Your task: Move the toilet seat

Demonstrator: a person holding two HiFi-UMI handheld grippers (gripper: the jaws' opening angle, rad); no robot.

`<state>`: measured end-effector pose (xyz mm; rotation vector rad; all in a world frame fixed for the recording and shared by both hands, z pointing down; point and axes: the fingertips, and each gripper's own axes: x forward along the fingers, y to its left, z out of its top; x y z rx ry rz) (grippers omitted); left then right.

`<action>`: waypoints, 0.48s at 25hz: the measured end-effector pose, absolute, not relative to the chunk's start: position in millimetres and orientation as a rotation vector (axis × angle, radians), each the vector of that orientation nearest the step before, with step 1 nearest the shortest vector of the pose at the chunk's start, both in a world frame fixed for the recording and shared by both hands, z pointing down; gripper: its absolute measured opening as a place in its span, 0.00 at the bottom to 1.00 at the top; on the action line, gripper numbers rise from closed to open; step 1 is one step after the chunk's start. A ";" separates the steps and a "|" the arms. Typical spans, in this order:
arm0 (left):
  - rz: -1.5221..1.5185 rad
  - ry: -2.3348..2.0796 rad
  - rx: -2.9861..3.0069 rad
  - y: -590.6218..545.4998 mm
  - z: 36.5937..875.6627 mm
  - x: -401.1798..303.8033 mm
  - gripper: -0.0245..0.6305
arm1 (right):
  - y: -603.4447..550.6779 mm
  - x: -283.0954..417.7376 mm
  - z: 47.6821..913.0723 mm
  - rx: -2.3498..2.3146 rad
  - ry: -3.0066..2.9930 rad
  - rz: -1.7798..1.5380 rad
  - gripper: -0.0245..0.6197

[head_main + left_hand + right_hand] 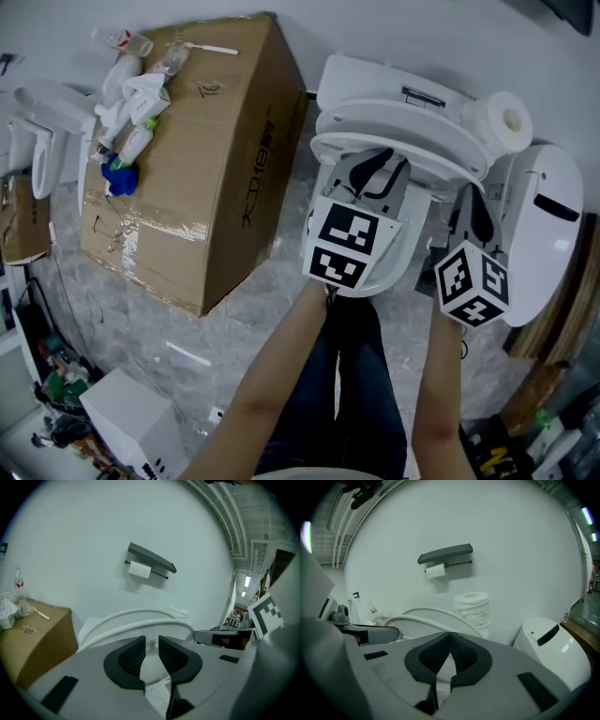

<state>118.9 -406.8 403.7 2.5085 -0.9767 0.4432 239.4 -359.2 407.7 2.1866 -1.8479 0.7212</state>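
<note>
The white toilet seat (412, 142) stands part-way raised over the bowl, with the lid (398, 111) just behind it. In the left gripper view the seat (117, 629) shows as a white arc behind the jaws. My left gripper (382, 169) reaches in under the seat's front rim; its jaws stand a little apart with white rim filling the gap, so it (151, 645) looks shut on the seat. My right gripper (474, 204) hangs to the right of the toilet, shut (450, 641) with nothing in it. The seat's arc (423, 616) lies to its left.
A big cardboard box (216, 159) with bottles and tissues on top stands left of the toilet. A toilet paper roll (507, 118) sits on the tank, and a white bin (548, 225) stands at the right. A paper holder (151, 560) hangs on the wall. A white box (131, 412) lies low left.
</note>
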 end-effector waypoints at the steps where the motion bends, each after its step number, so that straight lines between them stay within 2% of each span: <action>1: 0.438 -0.978 2.506 -409.9 403.4 119.6 0.19 | -362.0 240.6 407.7 2.189 -1.849 0.724 0.06; 12: 0.422 -1.021 2.493 -429.0 402.8 120.3 0.19 | -379.7 247.6 407.9 2.193 -1.854 0.675 0.06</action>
